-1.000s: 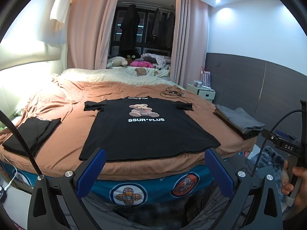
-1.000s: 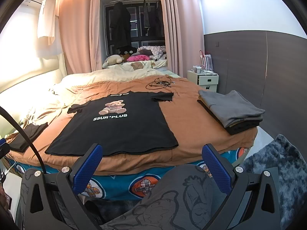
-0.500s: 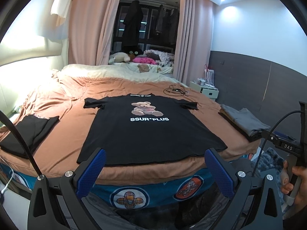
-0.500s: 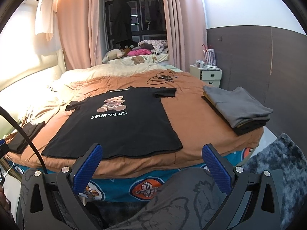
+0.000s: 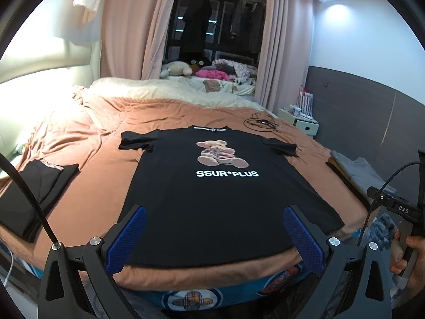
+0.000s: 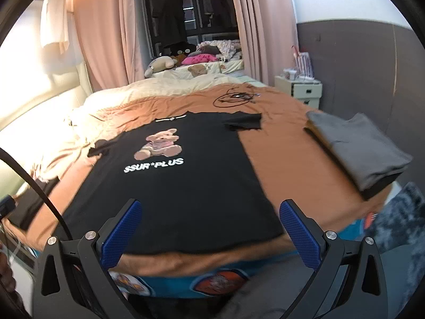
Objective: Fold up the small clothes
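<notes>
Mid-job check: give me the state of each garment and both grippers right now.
Black T-shirt: spread flat, print up, unfolded.
Grey stack: folded, on the bed's right edge.
Dark garment: folded, at the left.
Left gripper: open, empty, at the hem.
Right gripper: open, empty.

Both the left tongs (image 5: 214,214) and right tongs (image 6: 209,207) gape wide and level, gripping nothing.

spread-out black tees: one (image 5: 220,194) lying flat
folded dark stacks: one (image 5: 29,199) sitting left of the jaws
folded grey piles: one (image 6: 358,146) sitting off right
cable tangles: one (image 6: 233,97) lying far ahead
plush toys: looking like three or so, too blurry
</notes>
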Demonstrator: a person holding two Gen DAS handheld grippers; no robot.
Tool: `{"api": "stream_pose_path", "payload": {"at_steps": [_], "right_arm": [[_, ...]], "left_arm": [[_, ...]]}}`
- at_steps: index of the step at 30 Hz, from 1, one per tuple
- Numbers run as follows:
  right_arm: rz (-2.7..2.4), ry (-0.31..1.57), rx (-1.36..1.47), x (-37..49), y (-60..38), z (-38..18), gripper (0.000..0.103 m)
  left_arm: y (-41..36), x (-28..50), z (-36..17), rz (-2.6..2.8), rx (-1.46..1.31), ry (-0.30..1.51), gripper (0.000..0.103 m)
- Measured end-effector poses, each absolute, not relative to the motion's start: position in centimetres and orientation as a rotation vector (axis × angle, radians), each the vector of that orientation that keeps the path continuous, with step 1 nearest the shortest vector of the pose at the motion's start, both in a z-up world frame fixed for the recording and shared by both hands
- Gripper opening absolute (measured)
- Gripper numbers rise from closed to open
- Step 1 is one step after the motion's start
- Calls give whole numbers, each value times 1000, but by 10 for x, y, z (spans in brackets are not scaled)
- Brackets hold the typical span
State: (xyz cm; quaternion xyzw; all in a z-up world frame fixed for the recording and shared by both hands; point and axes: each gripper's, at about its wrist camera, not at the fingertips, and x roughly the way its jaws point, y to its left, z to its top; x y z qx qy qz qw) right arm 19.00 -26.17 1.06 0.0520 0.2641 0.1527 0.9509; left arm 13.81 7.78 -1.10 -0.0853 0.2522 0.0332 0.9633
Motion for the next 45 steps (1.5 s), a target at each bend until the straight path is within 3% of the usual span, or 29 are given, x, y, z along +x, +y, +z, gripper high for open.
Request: {"api": "stream_pose_path", "payload": {"at_steps": [23,34,45], "right_arm": [[482,673,-20,369,-154,21,103],[564,713,28,473,-99,31,102],[647,813,23,566,-14,10,77]], "left_arm": [[202,284,-25,233,-299,622,96],[281,382,-33,275,-364,677,85],[367,470,-65,310,-395,742,84]]}}
